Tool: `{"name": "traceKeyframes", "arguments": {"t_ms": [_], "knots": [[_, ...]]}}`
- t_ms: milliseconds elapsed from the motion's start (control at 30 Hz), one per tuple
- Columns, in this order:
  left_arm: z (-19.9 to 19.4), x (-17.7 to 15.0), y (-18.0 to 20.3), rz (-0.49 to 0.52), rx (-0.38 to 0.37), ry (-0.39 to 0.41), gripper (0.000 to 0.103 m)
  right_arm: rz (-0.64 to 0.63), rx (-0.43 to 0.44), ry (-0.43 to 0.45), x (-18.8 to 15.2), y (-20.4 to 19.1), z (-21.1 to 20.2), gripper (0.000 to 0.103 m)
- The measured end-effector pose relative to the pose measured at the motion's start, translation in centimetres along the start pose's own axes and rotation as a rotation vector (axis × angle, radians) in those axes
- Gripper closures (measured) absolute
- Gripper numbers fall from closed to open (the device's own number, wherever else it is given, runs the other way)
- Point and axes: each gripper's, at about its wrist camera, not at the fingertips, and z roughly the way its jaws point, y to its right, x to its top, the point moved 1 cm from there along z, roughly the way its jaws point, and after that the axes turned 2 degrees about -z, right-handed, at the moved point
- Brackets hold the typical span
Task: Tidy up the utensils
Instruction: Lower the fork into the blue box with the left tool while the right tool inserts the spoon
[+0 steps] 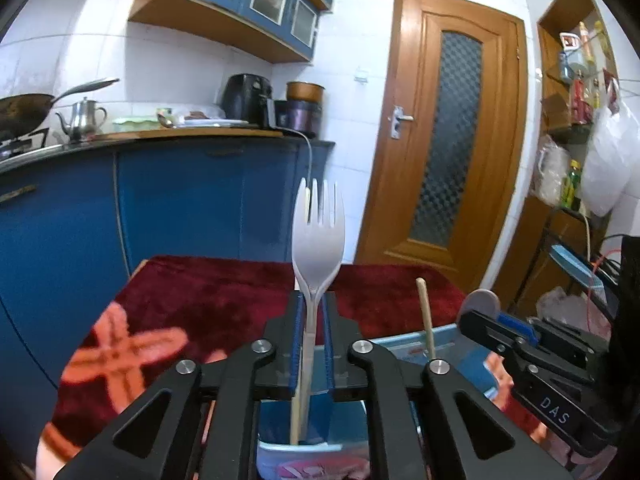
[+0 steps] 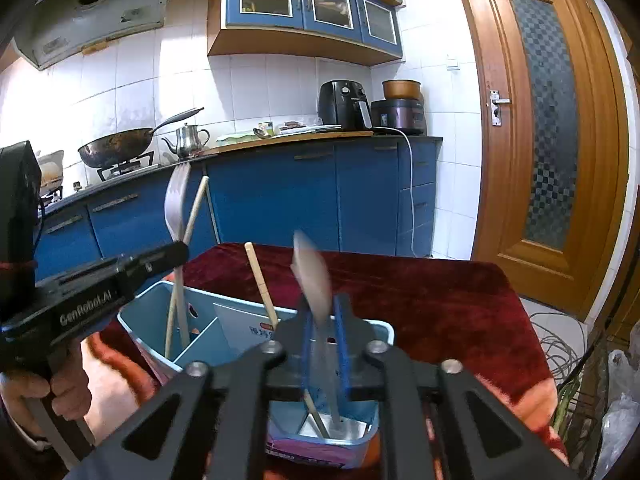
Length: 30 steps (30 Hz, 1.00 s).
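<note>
Both utensils stand inside the blue holder (image 2: 248,320) at six o'clock. The left gripper (image 1: 313,320) has its jaws slightly parted around the fork (image 1: 318,240); the right gripper (image 2: 322,328) stands loose around the spoon (image 2: 312,276). Best to open fully, then lift straight up without snagging the chopsticks (image 2: 260,280).

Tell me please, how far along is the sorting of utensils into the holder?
It looks nearly done. Done: two chopsticks stand in the holder. In hand: the fork sits between the left gripper jaws and the spoon between the right gripper jaws, handles down in the holder, pads not pressing. Left: draw both grippers away; no other utensil is in view.
</note>
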Motion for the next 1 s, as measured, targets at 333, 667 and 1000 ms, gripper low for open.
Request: {"name": "traceKeyframes", "arguments": {"t_ms": [333, 667, 1000], "knots": [[-0.5, -0.4, 0.2, 0.013, 0.02, -0.058, 0.075, 0.045, 0.022, 0.047, 0.8, 0.3, -1.3, 0.078], [-2.3, -0.5, 0.3, 0.02, 0.026, -0.066, 0.066, 0.06, 0.027, 0.049, 0.7, 0.2, -1.6, 0.078], [-4.6, -0.7, 0.1, 0.009, 0.025, -0.094, 0.066, 0.103, 0.014, 0.017, 0.8, -0.2, -3.7, 0.075]]}}
